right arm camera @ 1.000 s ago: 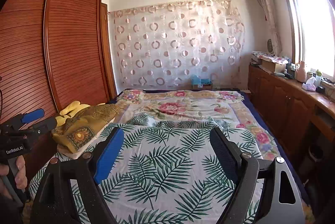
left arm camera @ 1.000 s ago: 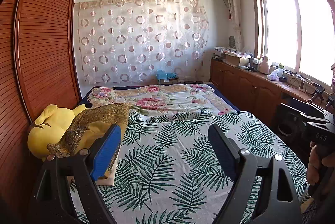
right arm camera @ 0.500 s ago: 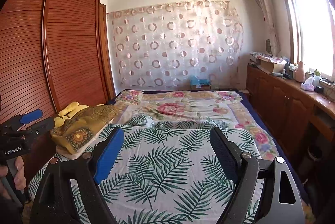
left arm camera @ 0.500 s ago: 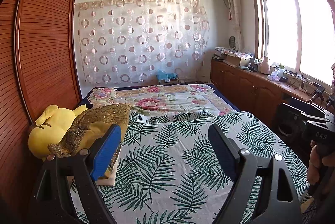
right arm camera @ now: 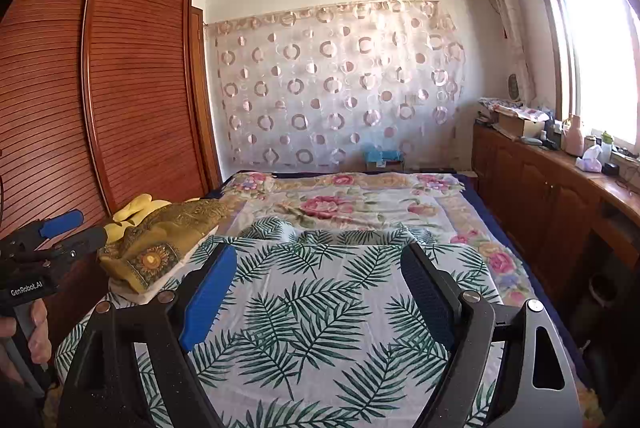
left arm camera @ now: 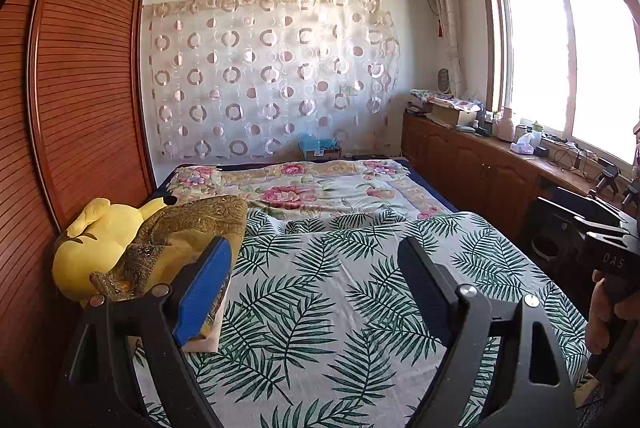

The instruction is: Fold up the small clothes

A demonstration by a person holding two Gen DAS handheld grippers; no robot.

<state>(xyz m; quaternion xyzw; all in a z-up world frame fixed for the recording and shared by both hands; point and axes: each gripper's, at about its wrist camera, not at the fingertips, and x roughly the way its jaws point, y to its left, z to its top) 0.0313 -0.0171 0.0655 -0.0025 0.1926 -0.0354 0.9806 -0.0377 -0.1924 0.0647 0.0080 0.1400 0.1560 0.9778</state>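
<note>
A gold patterned cloth (left arm camera: 188,228) lies crumpled on a pale pillow at the bed's left side; it also shows in the right wrist view (right arm camera: 168,240). My left gripper (left arm camera: 316,256) is open and empty, held above the palm-leaf sheet (left arm camera: 320,300), to the right of the cloth. My right gripper (right arm camera: 320,260) is open and empty above the same sheet (right arm camera: 320,308). The left gripper also shows at the left edge of the right wrist view (right arm camera: 52,236). The right gripper's body shows at the right edge of the left wrist view (left arm camera: 600,244).
A yellow plush toy (left arm camera: 96,248) sits behind the cloth against the wooden wardrobe (left arm camera: 80,108). A floral quilt (left arm camera: 312,188) covers the bed's far half. Wooden cabinets (left arm camera: 480,172) with clutter run along the right under the window.
Both grippers have stayed open and almost still; the views shifted only slightly.
</note>
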